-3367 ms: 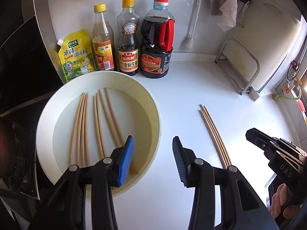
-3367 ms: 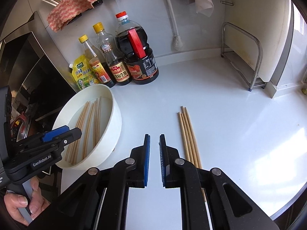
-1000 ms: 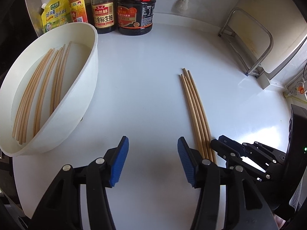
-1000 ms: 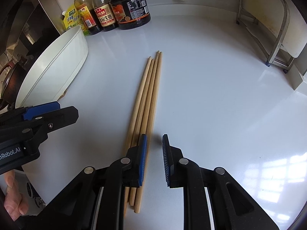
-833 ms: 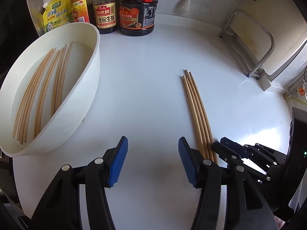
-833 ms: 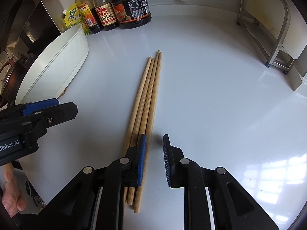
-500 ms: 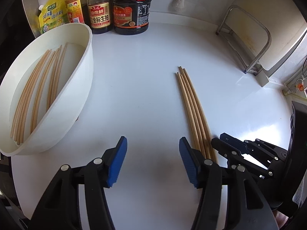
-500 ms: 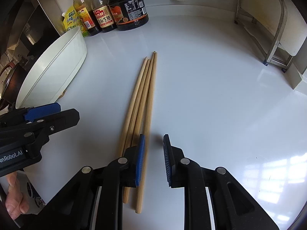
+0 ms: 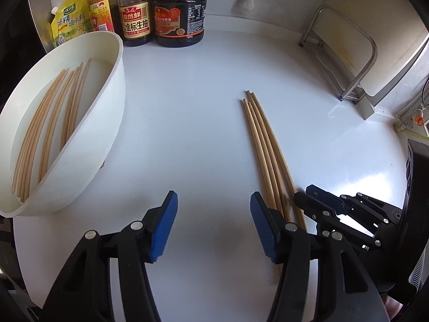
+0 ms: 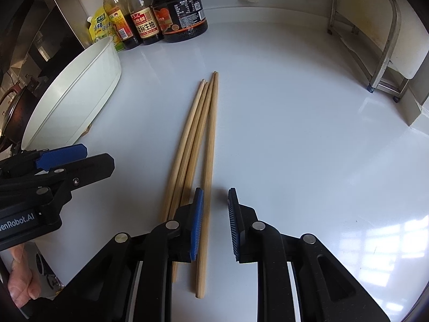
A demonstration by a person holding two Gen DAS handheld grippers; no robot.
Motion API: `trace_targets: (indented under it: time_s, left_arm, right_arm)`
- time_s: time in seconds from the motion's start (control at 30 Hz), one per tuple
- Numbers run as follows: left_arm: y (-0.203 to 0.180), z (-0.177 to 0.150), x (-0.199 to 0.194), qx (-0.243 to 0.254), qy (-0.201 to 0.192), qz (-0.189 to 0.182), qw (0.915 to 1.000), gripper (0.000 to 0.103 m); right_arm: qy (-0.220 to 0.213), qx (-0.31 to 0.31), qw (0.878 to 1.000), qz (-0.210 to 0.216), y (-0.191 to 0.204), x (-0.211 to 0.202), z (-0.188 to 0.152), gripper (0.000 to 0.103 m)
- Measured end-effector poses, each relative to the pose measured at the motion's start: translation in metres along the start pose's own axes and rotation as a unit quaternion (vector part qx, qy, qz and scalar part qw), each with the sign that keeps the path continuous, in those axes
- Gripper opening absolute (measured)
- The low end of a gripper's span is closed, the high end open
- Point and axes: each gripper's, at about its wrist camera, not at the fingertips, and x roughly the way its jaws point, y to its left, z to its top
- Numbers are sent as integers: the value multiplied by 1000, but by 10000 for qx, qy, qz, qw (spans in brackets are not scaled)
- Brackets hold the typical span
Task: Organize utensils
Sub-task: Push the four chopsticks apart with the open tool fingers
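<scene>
Progress: four chopsticks (image 10: pixel 199 145) lie side by side on the white counter (image 10: pixel 295 134), with more chopsticks in the bowl (image 9: pixel 57 123) at the far left; which lot counts as sorted I cannot tell.
Left to do: by my judgement, the counter group is the one being worked on now.
Right gripper (image 10: pixel 214 224): low over the near ends of the counter sticks, jaws parted narrowly; the rightmost stick runs into the gap beside the left pad, and no squeeze shows.
Left gripper (image 9: pixel 211 225): spread wide and empty, just left of the same sticks.
White bowl (image 9: pixel 102 139): tilted in view, well left of the counter sticks.
Surroundings: sauce bottles (image 9: pixel 163 10) and a yellow pouch (image 9: pixel 69 21) along the far wall, a metal rack (image 10: pixel 375 40) at far right.
Obstruction: none between the grippers and the sticks; the two grippers sit close together.
</scene>
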Motion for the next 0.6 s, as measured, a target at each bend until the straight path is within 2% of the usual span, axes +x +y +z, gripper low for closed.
trace_targets:
  time_s: [0.27, 0.6]
  left_arm:
    - [-21, -7, 7, 125, -16, -234, 9996, 56]
    - [-31, -12, 23, 187, 101, -184, 9996, 56]
  right_arm:
    - [-81, 121, 9999, 0, -18, -3, -3, 18]
    - [-194, 284, 9994, -25, -34, -13, -5, 19]
